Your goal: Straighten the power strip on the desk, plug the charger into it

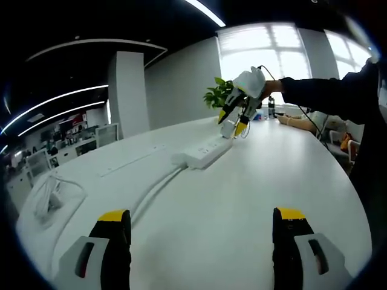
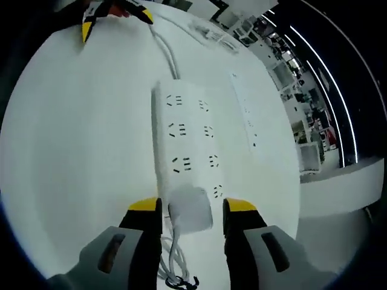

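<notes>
Desk (image 1: pixel 242 199), white and broad, carries a white power strip (image 2: pixel 184 151) lying flat with its sockets facing up; in the left gripper view the same strip (image 1: pixel 205 151) sits well out toward the far side of the tabletop, its white cable (image 1: pixel 154 187) trailing back along the surface toward the near left edge. Right gripper (image 2: pixel 190 208) stands over the near end of the strip, jaws partly closed around a white charger (image 2: pixel 192 208) with each yellow-tipped pad against one of its sides; whether the charger's prongs are seated in a socket cannot be told. Its white cord (image 2: pixel 175 260) hangs down between the jaws. From the left gripper view that right gripper (image 1: pixel 237 121) shows at the strip's far end, held by a gloved hand (image 1: pixel 251 81) on a dark sleeve. Left gripper (image 1: pixel 202 232) hovers above bare tabletop near the close edge, jaws wide apart with nothing in them. A green plant (image 1: pixel 219 93) stands beyond the strip, near the far edge
</notes>
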`<state>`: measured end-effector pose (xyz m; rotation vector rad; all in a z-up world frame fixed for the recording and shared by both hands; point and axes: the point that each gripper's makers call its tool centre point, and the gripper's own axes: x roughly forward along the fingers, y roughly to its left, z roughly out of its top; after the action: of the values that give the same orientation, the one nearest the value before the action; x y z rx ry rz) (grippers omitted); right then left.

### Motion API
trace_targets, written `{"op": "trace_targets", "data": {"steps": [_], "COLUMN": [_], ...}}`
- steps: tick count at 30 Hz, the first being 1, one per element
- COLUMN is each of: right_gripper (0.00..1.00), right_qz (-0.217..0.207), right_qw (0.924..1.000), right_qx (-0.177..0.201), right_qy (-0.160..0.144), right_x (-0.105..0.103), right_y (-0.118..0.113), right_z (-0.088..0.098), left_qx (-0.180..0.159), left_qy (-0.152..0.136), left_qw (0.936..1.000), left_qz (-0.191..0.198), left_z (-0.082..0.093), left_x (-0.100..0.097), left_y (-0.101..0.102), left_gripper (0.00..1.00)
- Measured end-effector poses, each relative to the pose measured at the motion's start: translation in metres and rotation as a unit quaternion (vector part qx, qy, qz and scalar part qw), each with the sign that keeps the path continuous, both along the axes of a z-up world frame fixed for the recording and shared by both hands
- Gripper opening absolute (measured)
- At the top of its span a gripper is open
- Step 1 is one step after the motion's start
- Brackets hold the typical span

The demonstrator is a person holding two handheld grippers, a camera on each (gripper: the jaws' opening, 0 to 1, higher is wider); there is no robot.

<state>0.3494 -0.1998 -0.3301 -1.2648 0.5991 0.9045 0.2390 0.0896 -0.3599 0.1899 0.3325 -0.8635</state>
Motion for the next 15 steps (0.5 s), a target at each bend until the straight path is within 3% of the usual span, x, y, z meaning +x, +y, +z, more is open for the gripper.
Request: {"op": "trace_targets", "data": {"steps": [8,15], "right_gripper": [0.33,0.31], "right_qz": [0.062,0.075], "right_qw": [0.9976,0.9966], "right_qx": [-0.026,-0.026], "right_qy": [-0.019,-0.022], "right_x": [-0.0017,-0.0006], "right_y": [0.0034,0.0028], "right_z": [-0.0036,-0.0048], "left_qx": [0.003,0.002], "left_qy": [0.000,-0.001], "left_qw": [1.0000,1.0000], "left_qz": [-0.001,0.002], "left_z": [-0.0009,-0.0006], "left_x": [-0.0013,-0.0011], "left_y": [-0.0003,0.0011], "left_gripper": [0.99,0.99]}}
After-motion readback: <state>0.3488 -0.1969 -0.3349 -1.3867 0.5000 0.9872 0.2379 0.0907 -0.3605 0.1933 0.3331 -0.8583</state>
